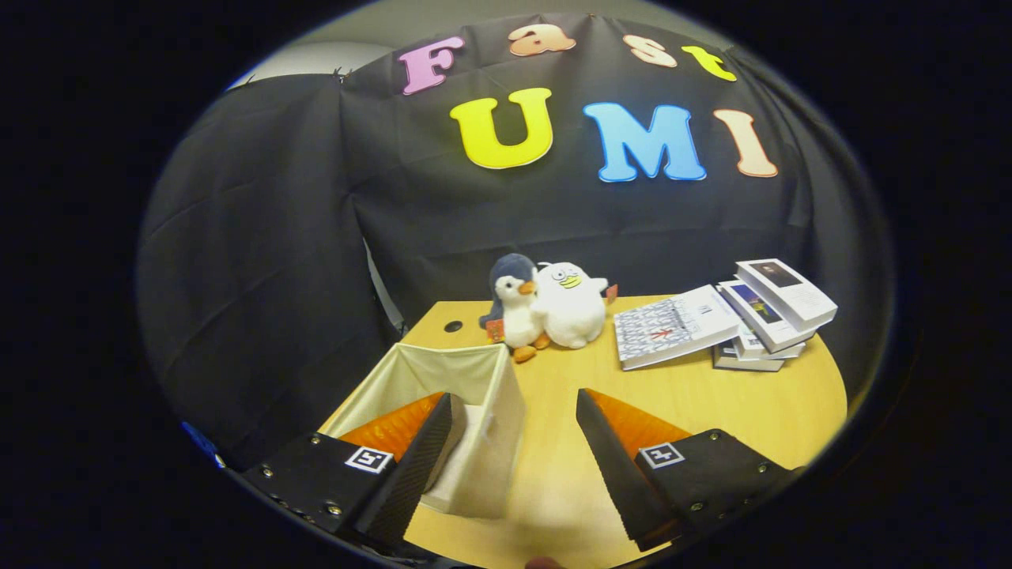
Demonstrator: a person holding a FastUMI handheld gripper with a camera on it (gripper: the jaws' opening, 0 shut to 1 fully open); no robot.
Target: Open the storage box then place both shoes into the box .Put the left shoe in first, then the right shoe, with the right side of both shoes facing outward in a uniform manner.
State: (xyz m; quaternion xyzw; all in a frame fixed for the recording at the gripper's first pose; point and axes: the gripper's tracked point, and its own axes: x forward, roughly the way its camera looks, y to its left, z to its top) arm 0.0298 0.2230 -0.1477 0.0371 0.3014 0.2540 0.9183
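A cream fabric storage box (482,395) stands open-topped on the wooden table, at the left finger. Its near right corner lies just inside the gap between my fingers. The box's inside looks pale and I see nothing in the part that shows. My gripper (514,411) is open, held above the table with nothing between its fingers. The left finger (419,462) overlaps the box's front wall; the right finger (613,466) hangs over bare tabletop.
Beyond the fingers sit two plush toys, a grey penguin (512,304) and a white bird (571,304). To their right lies a patterned book (672,325) and a stack of books (771,312). The round wooden table (711,403) has bare surface right of the box.
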